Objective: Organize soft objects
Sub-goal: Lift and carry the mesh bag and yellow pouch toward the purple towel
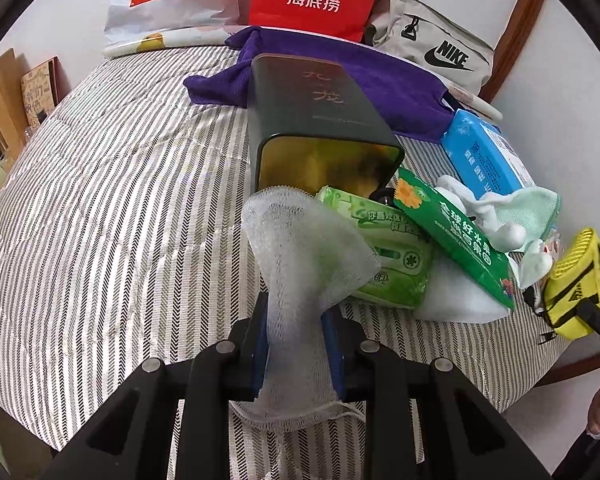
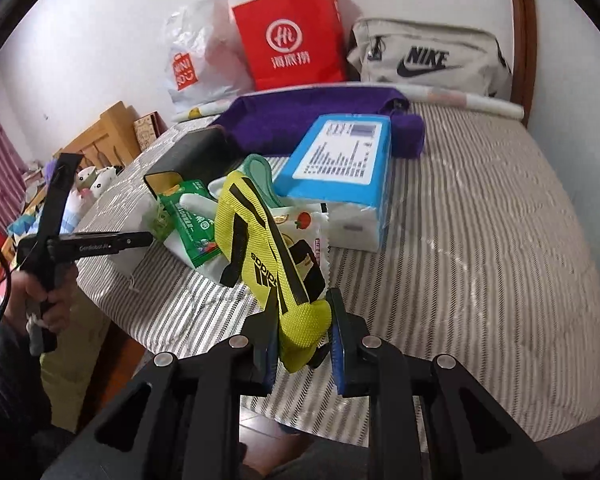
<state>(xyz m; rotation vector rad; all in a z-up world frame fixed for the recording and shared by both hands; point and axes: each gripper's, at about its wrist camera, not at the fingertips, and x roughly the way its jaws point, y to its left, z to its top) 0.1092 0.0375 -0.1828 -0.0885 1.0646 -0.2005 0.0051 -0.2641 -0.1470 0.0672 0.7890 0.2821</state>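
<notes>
Left tool [image 1: 298, 344]: closed on white mesh cloth [image 1: 300, 248], held just in front of the dark tin's [image 1: 320, 120] open mouth; right tool [image 2: 304, 344]: clamped on yellow Adidas pouch [image 2: 268, 248], right of the tin; green tissue packs [image 1: 396, 256], socks [image 1: 500, 216], blue wipes pack [image 2: 340, 160] heaped beside the tin on striped bed [image 1: 120, 200]; purple towel [image 1: 380, 80] behind it.

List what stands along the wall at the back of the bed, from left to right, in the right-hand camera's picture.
White Miniso plastic bag → red paper bag → beige Nike bag.
</notes>
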